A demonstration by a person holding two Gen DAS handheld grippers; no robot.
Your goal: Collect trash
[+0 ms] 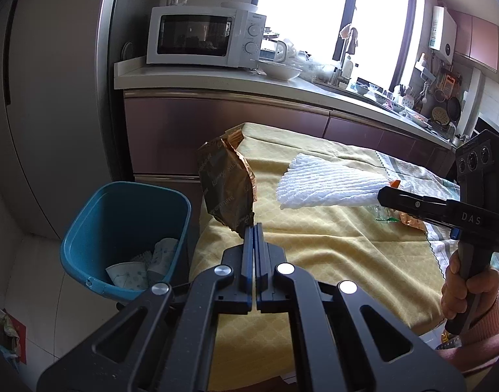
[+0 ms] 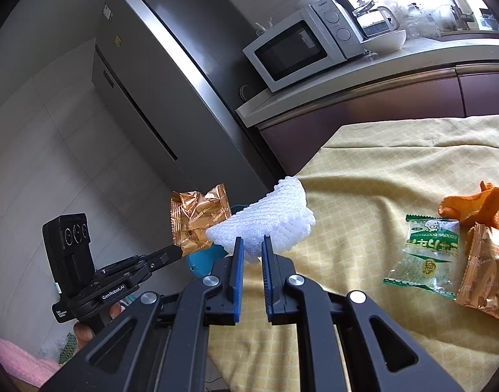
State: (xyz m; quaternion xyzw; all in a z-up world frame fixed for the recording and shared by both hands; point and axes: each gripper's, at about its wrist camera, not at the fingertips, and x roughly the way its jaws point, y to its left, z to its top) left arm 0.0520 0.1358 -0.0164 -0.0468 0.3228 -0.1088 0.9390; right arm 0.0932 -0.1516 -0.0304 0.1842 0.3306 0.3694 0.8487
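My left gripper [image 1: 253, 228] is shut on a corner of a brown-gold snack wrapper [image 1: 226, 179] and holds it in the air by the table's left edge, beside the blue bin [image 1: 86, 228]. The wrapper also shows in the right wrist view [image 2: 197, 222]. My right gripper [image 2: 251, 245] is shut on a white foam net [image 2: 269, 222] and holds it above the yellow tablecloth [image 2: 363, 179]. The net also shows in the left wrist view [image 1: 327, 186]. The bin holds crumpled paper cups [image 1: 141, 268].
On the cloth to the right lie a green-white snack packet [image 2: 425, 258], another gold wrapper [image 2: 491, 277] and orange peel [image 2: 474, 205]. A counter with a microwave [image 1: 203, 36] runs behind the table. A fridge [image 2: 171, 81] stands to the left.
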